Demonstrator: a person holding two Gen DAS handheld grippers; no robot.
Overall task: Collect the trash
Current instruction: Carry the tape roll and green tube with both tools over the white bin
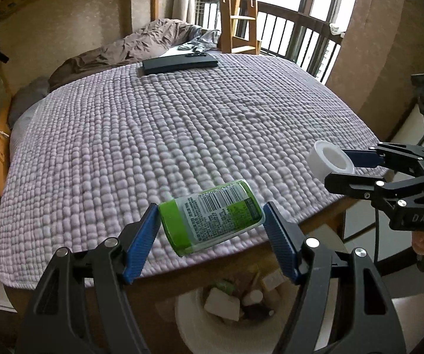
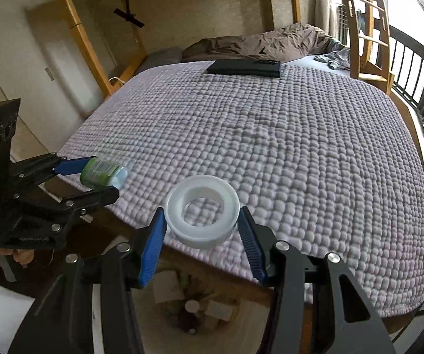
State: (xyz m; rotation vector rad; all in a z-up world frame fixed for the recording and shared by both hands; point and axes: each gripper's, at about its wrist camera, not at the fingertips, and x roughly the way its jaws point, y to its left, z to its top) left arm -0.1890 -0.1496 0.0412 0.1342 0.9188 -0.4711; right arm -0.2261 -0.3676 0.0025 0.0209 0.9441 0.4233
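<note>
Two bits of trash up in the air: one green bottle [image 1: 212, 216] pinched end to end in the left tongs [image 1: 210, 233], one white tape roll [image 2: 202, 211] pinched in the right tongs [image 2: 201, 236], both held over the bed [image 1: 182, 124] edge. One white bin [image 1: 188, 321] right below, already part full. Probably just the drop left. One black case [image 1: 179, 64] far back on the quilt.

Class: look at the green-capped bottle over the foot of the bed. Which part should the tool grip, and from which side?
Grip the green-capped bottle end to end, cap and base, coming from the bed's foot. It lies sideways, and the left tool holds it that way: one pad on the flat cap, one on the base.
</note>
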